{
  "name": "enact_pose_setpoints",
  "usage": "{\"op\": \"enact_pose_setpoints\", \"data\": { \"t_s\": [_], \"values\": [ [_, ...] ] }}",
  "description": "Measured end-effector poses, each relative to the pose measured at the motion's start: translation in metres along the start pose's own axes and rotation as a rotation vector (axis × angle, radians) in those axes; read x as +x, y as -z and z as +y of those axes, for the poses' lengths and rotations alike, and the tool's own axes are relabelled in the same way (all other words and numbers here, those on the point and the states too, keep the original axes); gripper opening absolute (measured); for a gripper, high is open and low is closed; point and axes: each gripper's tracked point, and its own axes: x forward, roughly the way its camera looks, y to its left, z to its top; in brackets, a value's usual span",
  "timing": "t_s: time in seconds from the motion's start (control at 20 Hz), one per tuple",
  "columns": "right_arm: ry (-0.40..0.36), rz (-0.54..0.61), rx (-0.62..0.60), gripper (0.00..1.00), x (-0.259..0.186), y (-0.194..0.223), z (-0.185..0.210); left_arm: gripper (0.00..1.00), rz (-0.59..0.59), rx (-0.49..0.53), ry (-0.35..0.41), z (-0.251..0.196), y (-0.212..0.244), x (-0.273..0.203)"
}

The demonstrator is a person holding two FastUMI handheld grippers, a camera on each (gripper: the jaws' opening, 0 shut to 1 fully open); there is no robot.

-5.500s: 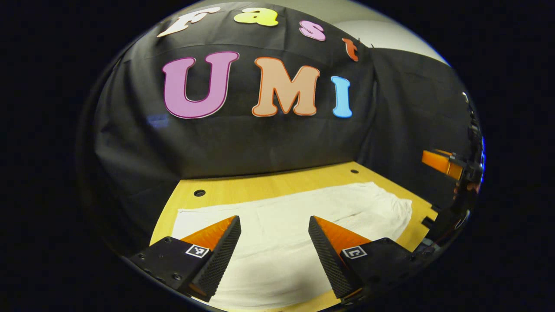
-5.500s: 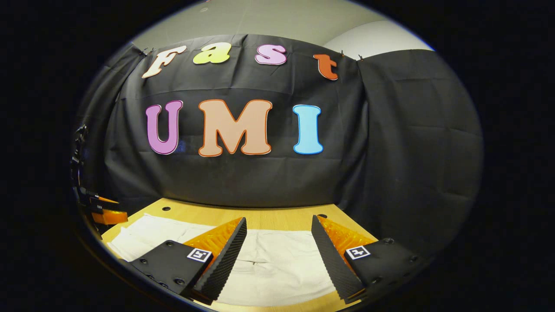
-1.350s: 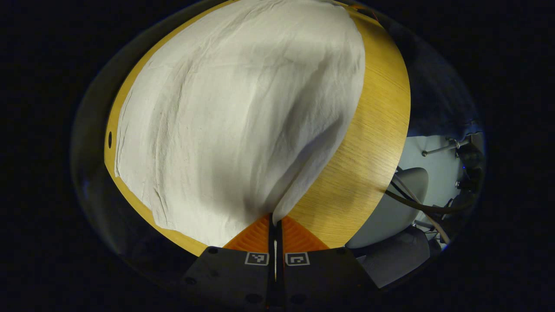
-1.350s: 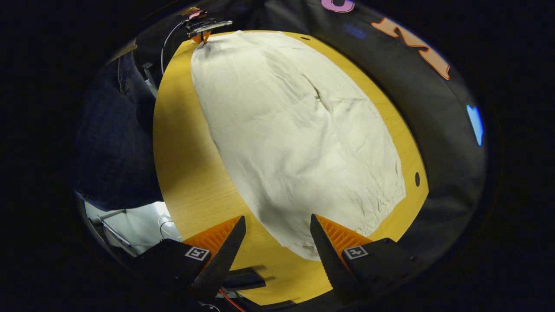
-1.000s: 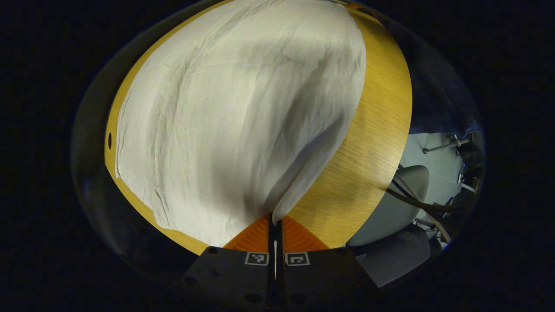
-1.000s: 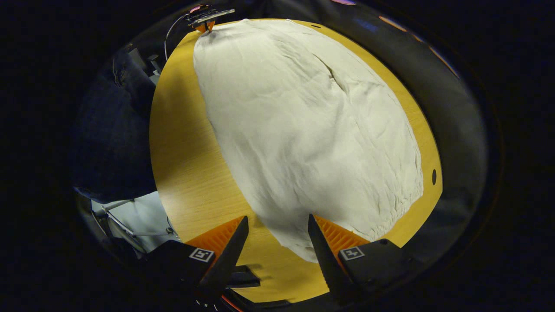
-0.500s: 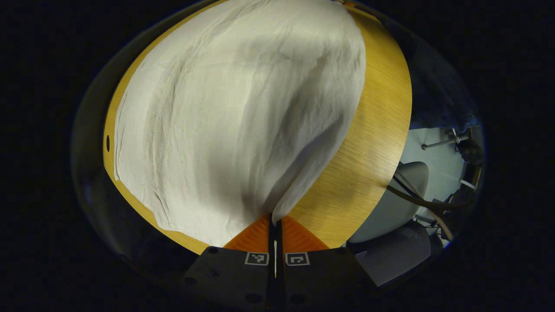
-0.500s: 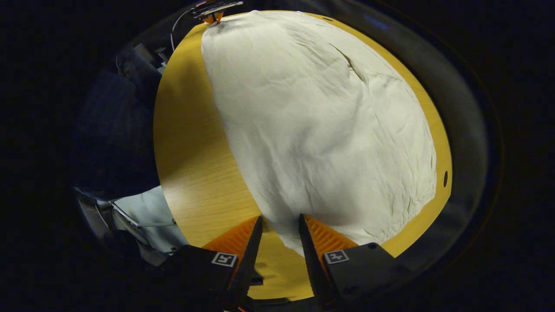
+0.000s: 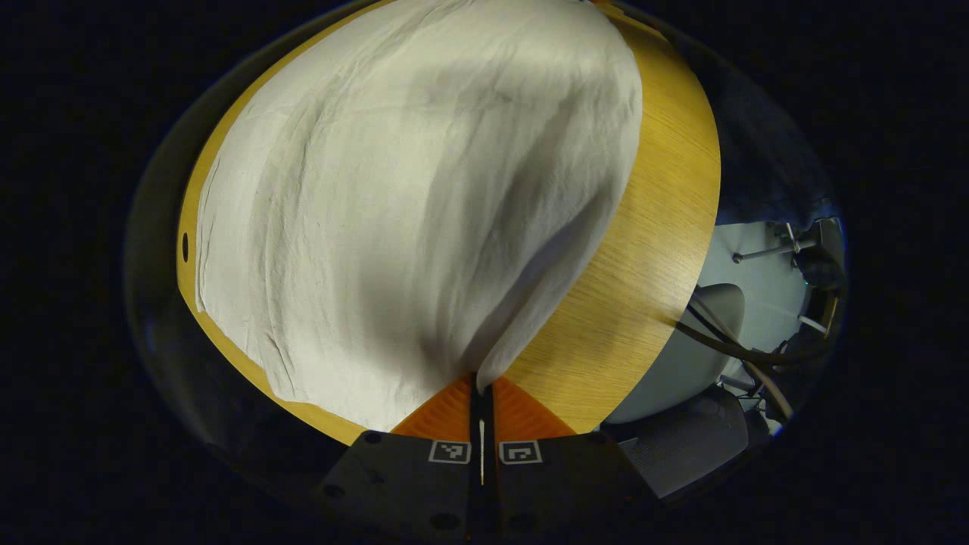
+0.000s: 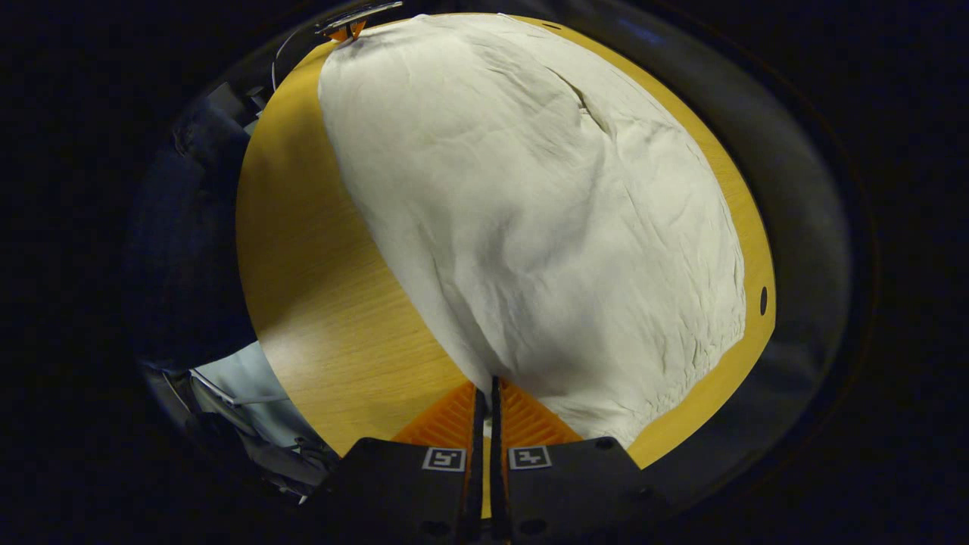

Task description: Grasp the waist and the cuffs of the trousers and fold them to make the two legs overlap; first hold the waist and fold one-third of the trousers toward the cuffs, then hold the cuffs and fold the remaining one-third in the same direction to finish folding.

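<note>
- Left gripper [image 9: 481, 390]: fingers closed together, pinching a corner of the white trousers [image 9: 409, 189]; thin sliver of cloth visible between them.
- Cloth rising from that pinch in a taut ridge, spreading away across the wooden table [image 9: 651, 250] in left gripper view.
- Right gripper [image 10: 484, 393]: fingers likewise pressed together on another corner of trousers [image 10: 530, 212], fabric fanning out from the tips.
- Trousers lying spread over most of tabletop [image 10: 318, 288], wrinkled; gathered, puckered edge at right in right gripper view, prob. the waistband, but too soft to be sure.
- Bare wood strip alongside near edge of garment in both views; small dark hole in table [image 10: 763, 300] near puckered edge.
- Far end of trousers in right gripper view: left gripper [image 10: 347, 30] at top, touching the far corner.
- Off table edge: grey chair seat [image 9: 681, 363] w/ dark cables [image 9: 727, 348] across it, pale floor beyond.
- Dark clothing of a person [image 10: 189, 250] beside table at left of right gripper view.
</note>
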Motion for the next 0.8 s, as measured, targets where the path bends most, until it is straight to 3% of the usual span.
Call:
{"op": "enact_pose_setpoints", "data": {
  "t_s": [0.15, 0.4, 0.8],
  "values": [
    [-0.001, 0.009, 0.018, 0.07, -0.001, -0.001, 0.0, 0.0, -0.008, -0.008, -0.001, 0.001, -0.001, -0.001],
    [0.039, -0.023, 0.092, 0.05, -0.013, -0.007, -0.013, 0.0, -0.048, -0.019, -0.072, 0.019, -0.005, -0.014],
    [0.241, -0.164, 0.222, 0.04, -0.058, -0.056, -0.099, 0.0, -0.148, -0.079, -0.308, 0.118, -0.037, -0.066]
  ]
}}
